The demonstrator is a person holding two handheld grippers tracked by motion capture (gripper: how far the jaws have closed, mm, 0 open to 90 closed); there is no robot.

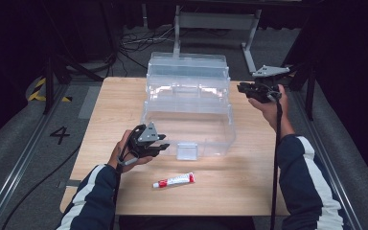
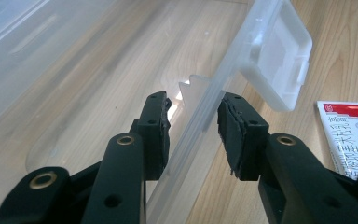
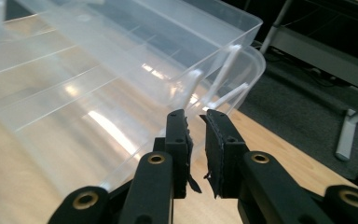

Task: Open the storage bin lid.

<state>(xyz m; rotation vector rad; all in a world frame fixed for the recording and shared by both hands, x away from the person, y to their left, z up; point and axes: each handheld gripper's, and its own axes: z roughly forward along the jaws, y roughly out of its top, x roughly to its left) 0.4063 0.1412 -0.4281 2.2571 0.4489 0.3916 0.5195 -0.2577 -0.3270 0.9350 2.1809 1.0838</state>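
A wooden table (image 1: 110,100) holds a clear plastic tiered organiser box (image 1: 188,103), opened into stepped trays. At the left, the left gripper (image 1: 163,146) sits at the box's front left corner — its jaws straddle the thin front wall (image 2: 200,126) with a visible gap on each side, not clamping it. Just right, a hinged latch (image 2: 279,60) hangs from the front, and a red-and-white tube (image 1: 174,180) lies on the table nearby. At the far right, the right gripper (image 1: 242,87) hovers beside the upper tray (image 3: 177,60), jaws nearly together — holding nothing. With the wall ungripped, a nudge from the right could probably slide or tip the light box.
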